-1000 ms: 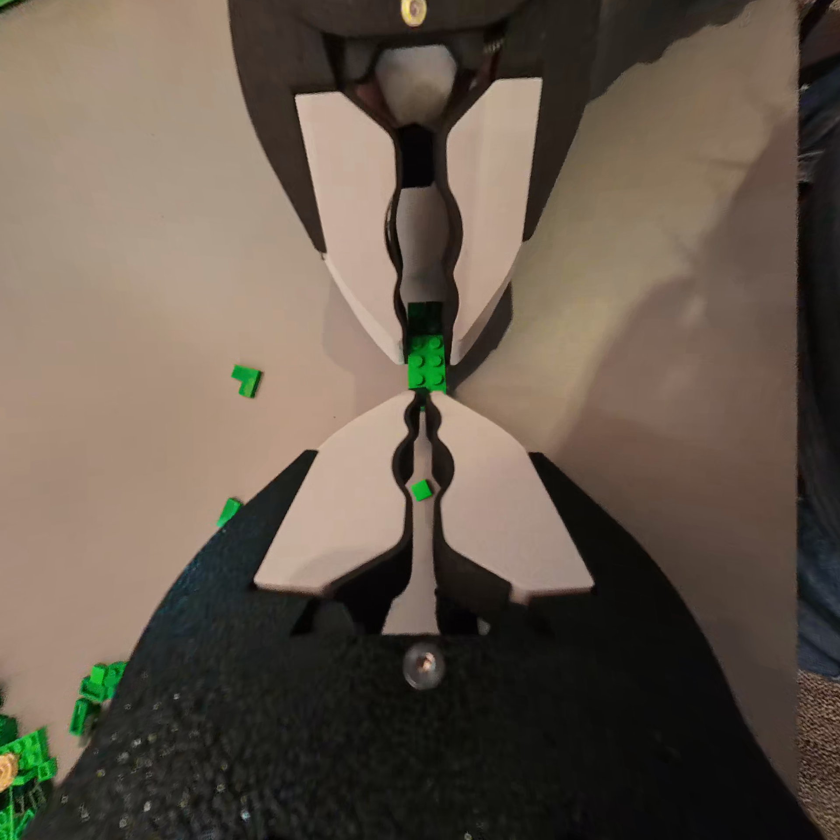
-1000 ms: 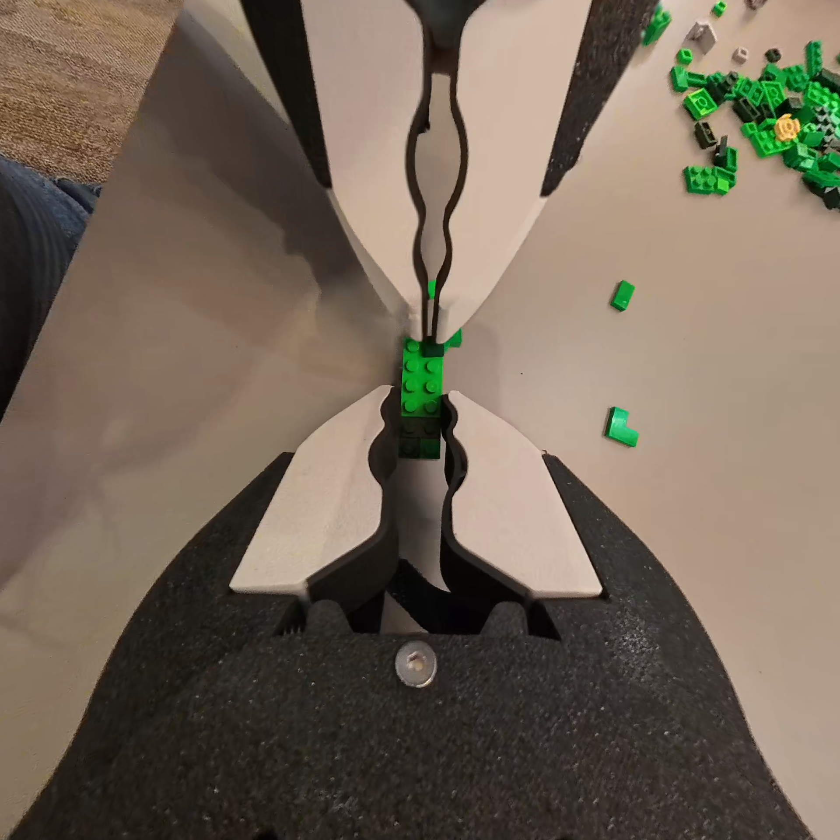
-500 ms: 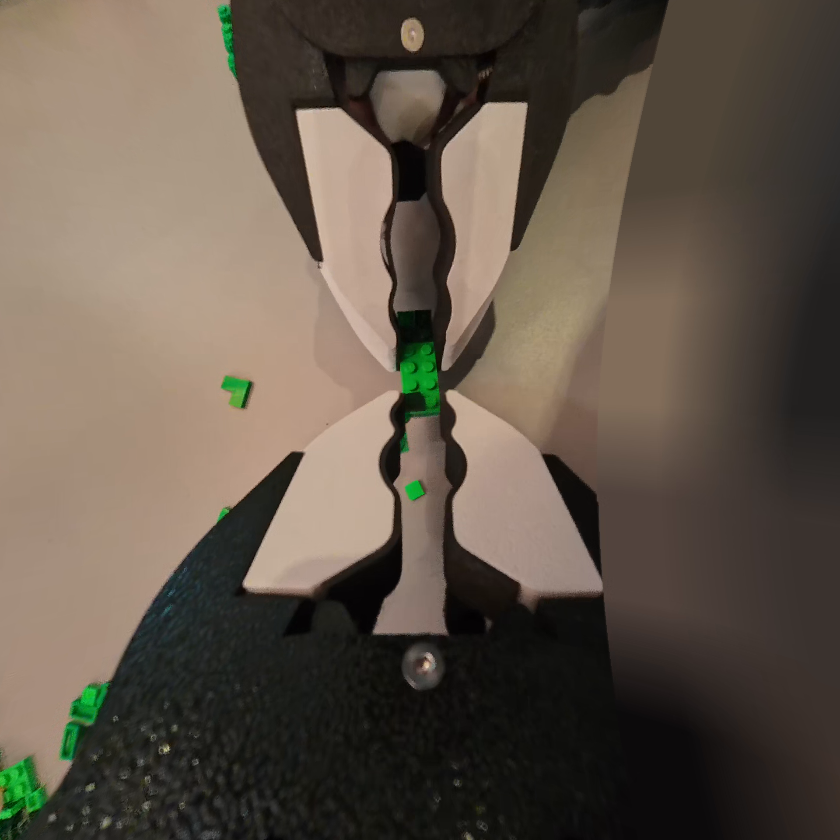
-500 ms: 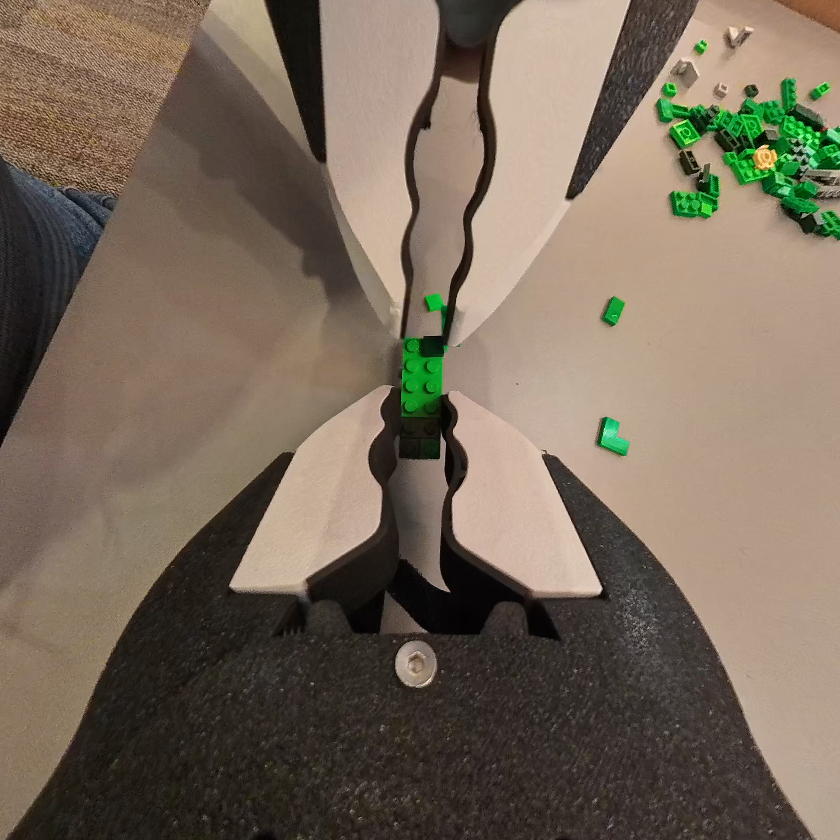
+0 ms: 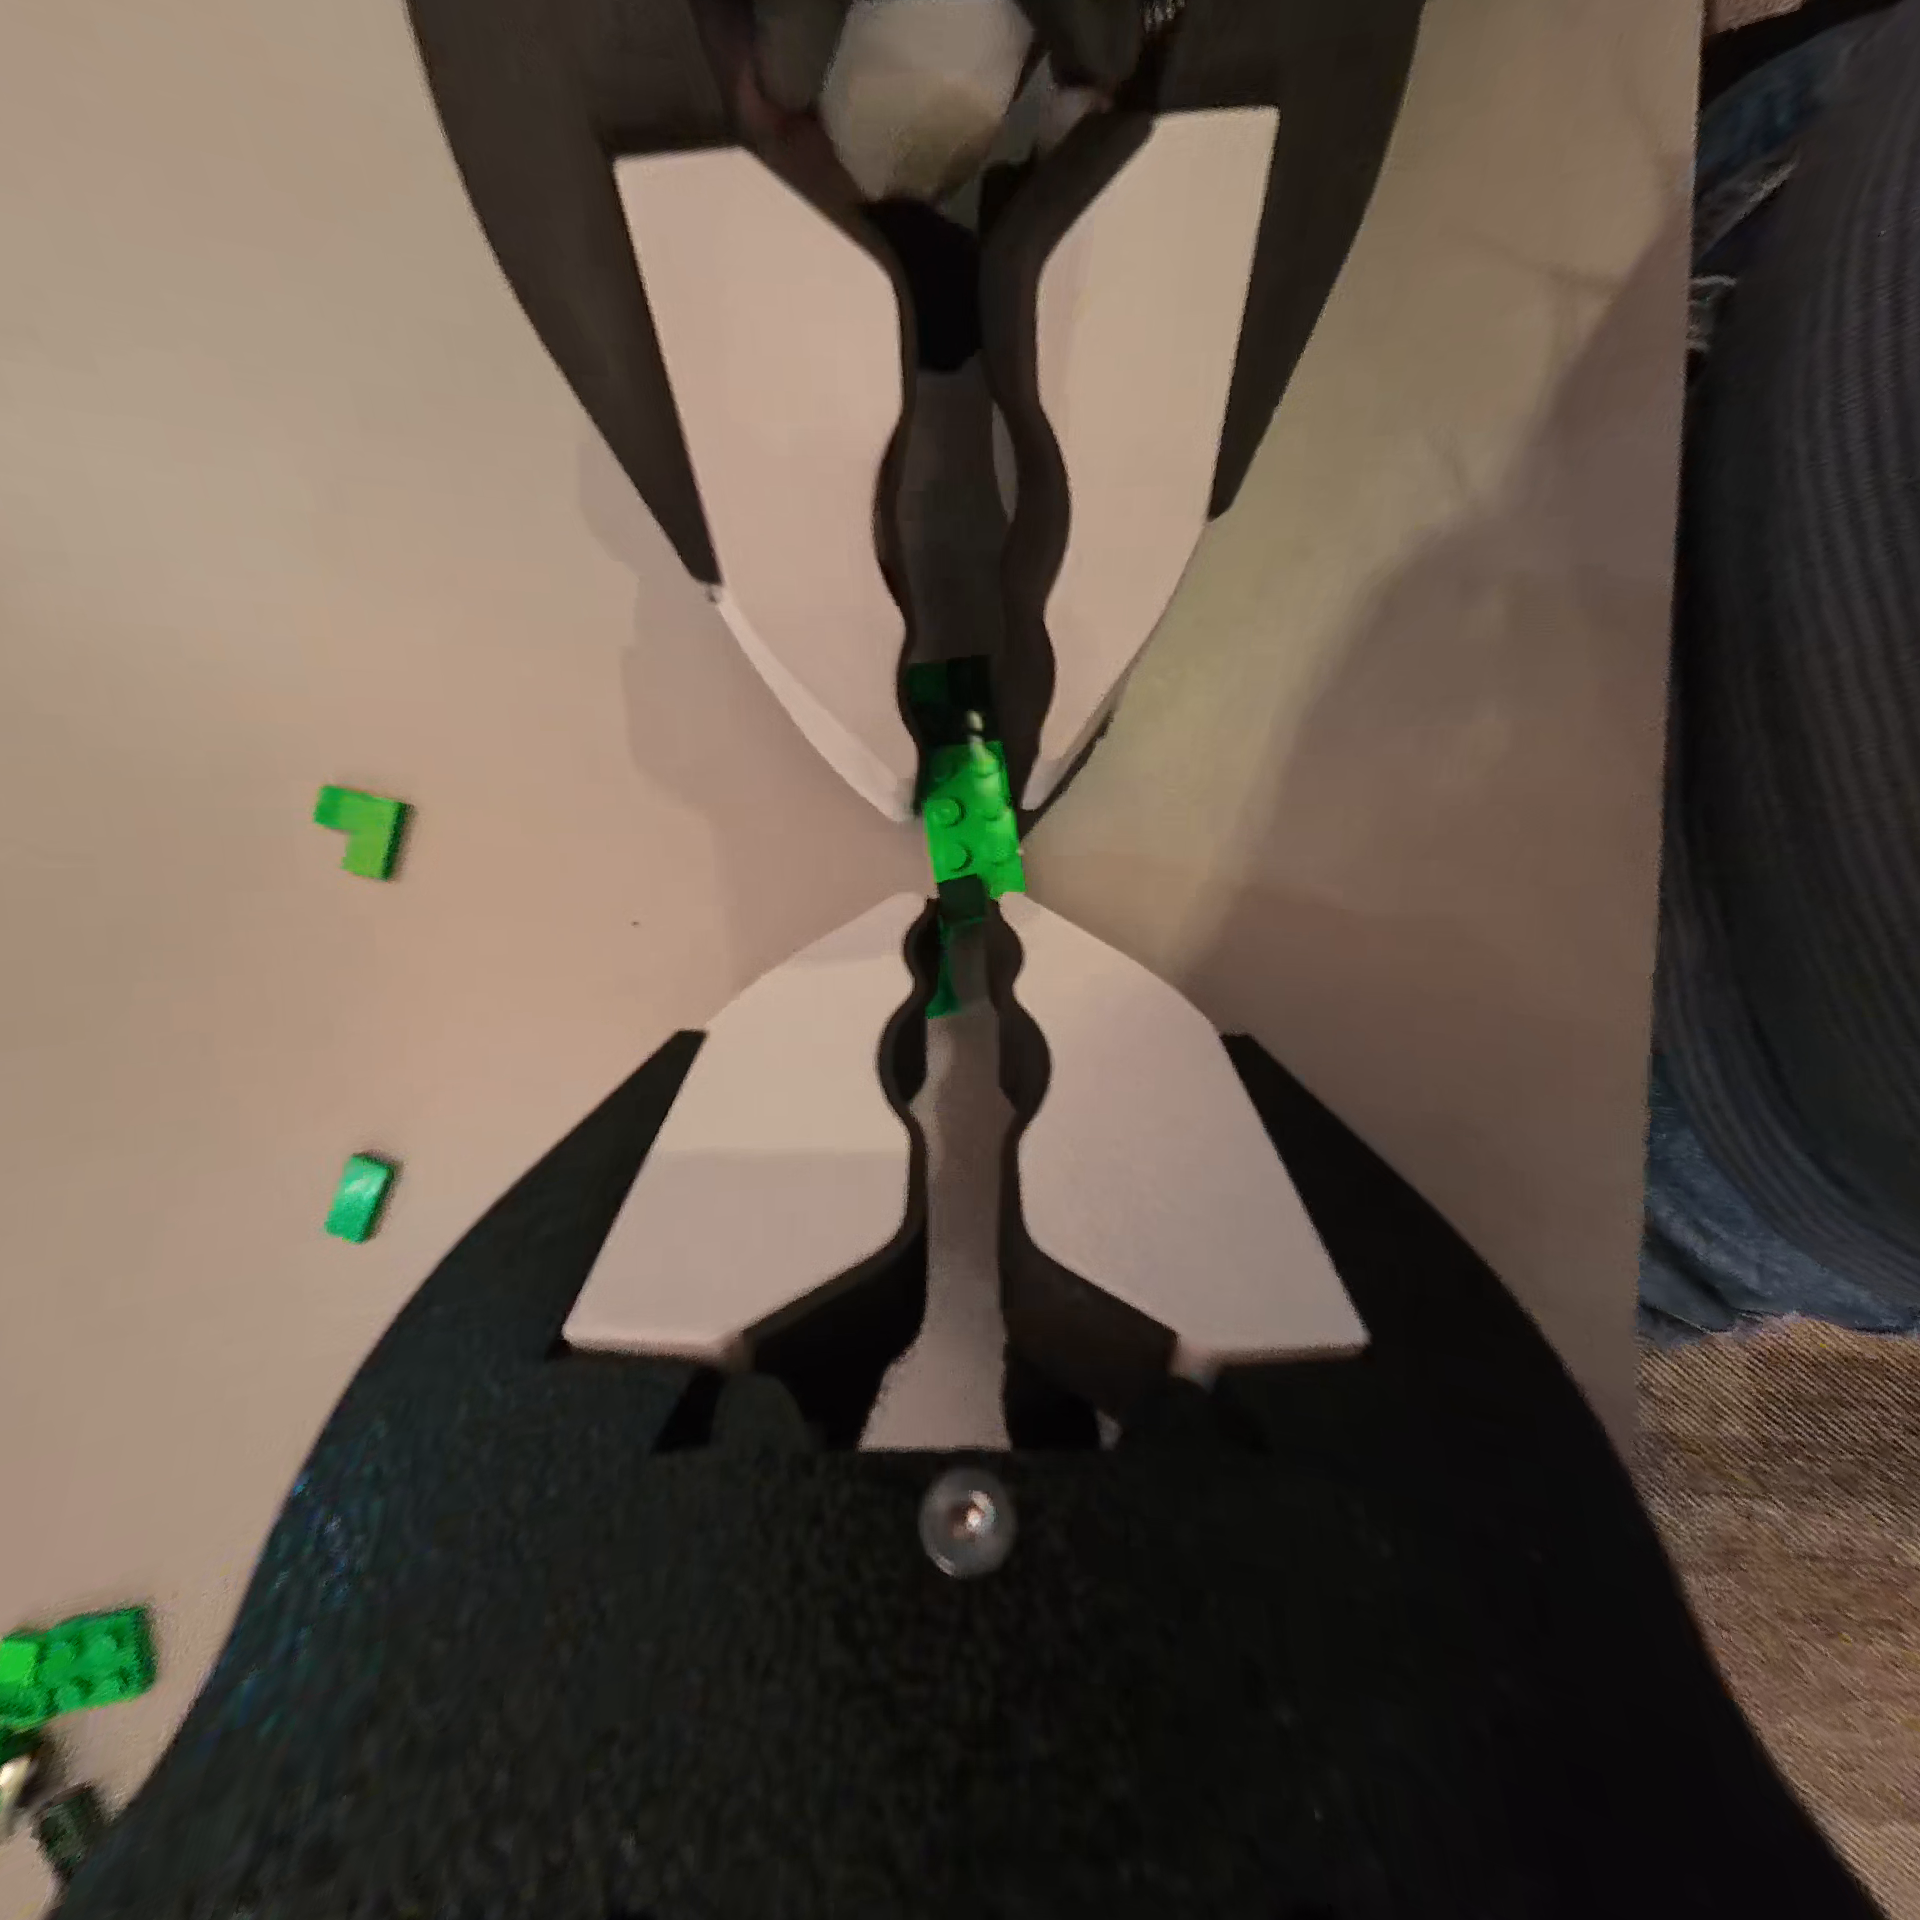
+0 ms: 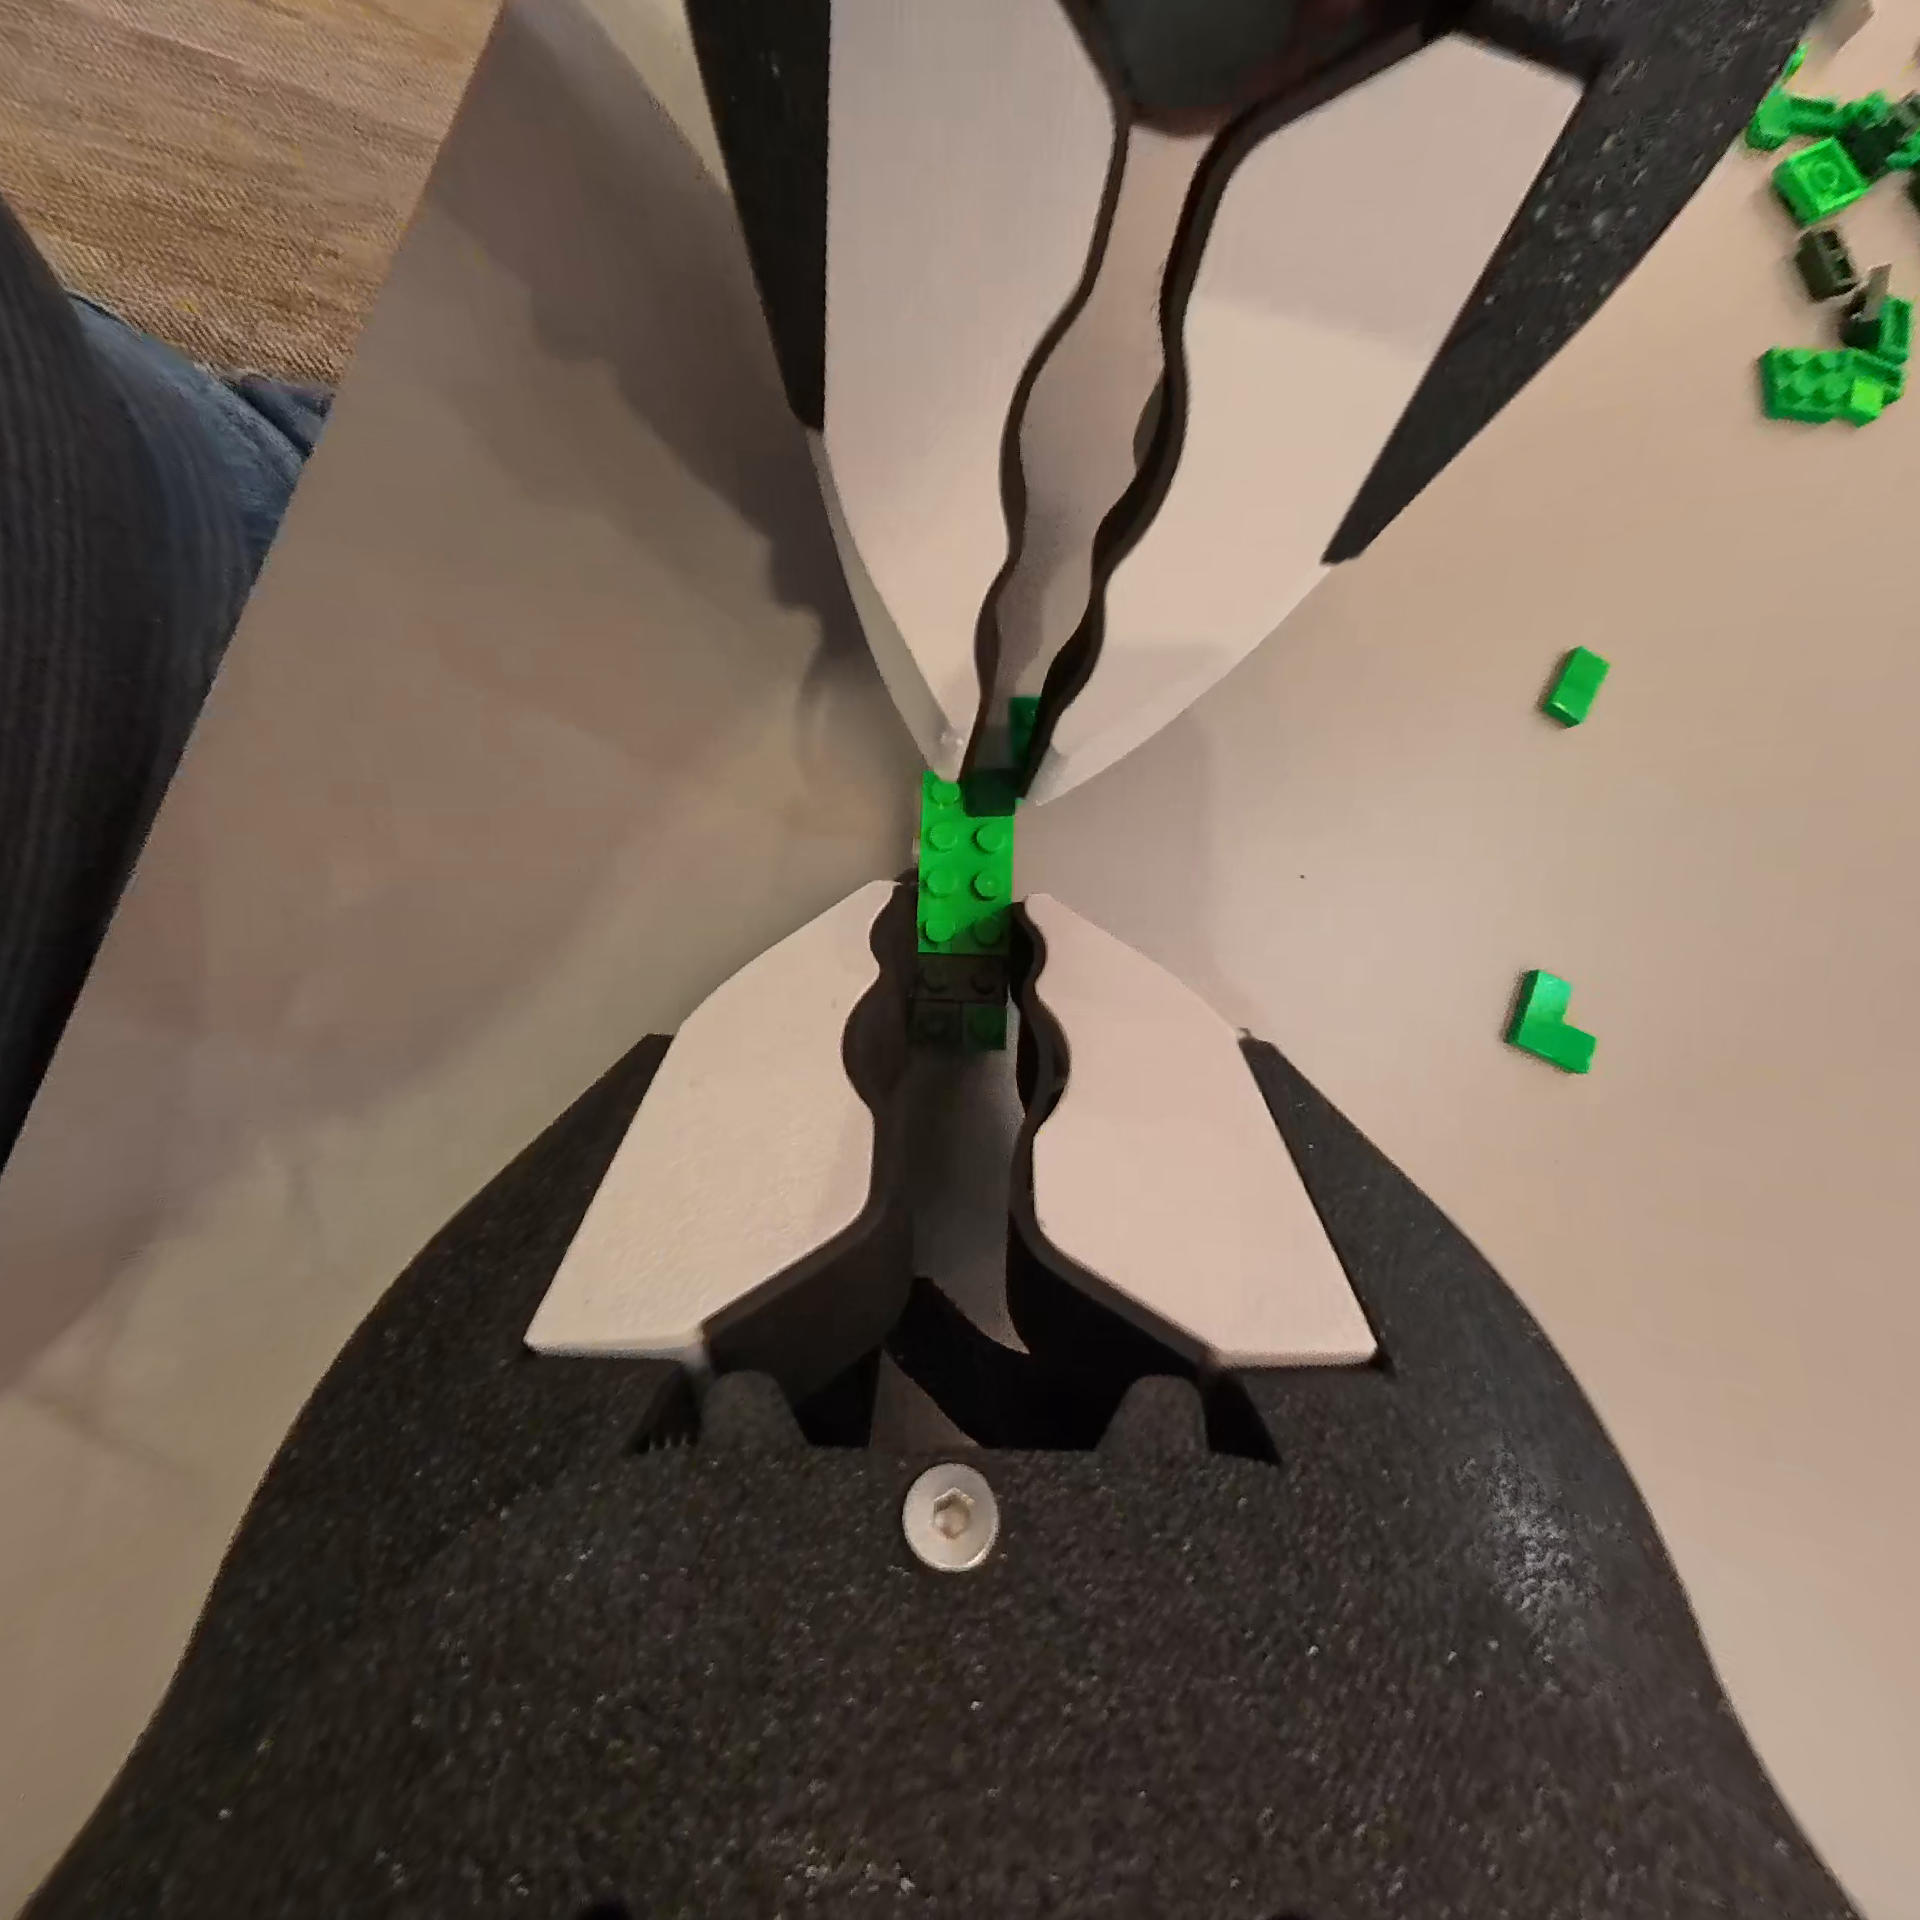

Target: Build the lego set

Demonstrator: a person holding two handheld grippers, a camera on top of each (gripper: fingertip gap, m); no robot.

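My right gripper [image 6: 961, 904] is shut on a green brick assembly [image 6: 966, 883]: a bright green studded plate on darker green bricks. It is held just above the beige table [image 6: 1351, 831]. In the left wrist view the right gripper [image 5: 966, 810] comes in from the top with the assembly [image 5: 971, 826]. My left gripper [image 5: 961, 914] faces it tip to tip. It is nearly shut on a small green piece [image 5: 948, 982] pressed against the assembly's end. In the right wrist view the left gripper [image 6: 997, 764] meets the plate's far end.
A green L-shaped piece [image 6: 1548, 1023] [image 5: 364, 831] and a small green tile [image 6: 1574, 686] [image 5: 358, 1197] lie loose on the table. A pile of green bricks [image 6: 1839, 187] [image 5: 78, 1673] is farther off. A person's leg [image 5: 1818, 727] is beside the table edge. Less than 4 cm separates the two grippers' tips.
The left gripper's fingers opened slightly half a second ago and are narrow again. Both grippers stay tip to tip on the assembly. The views have shifted closer.
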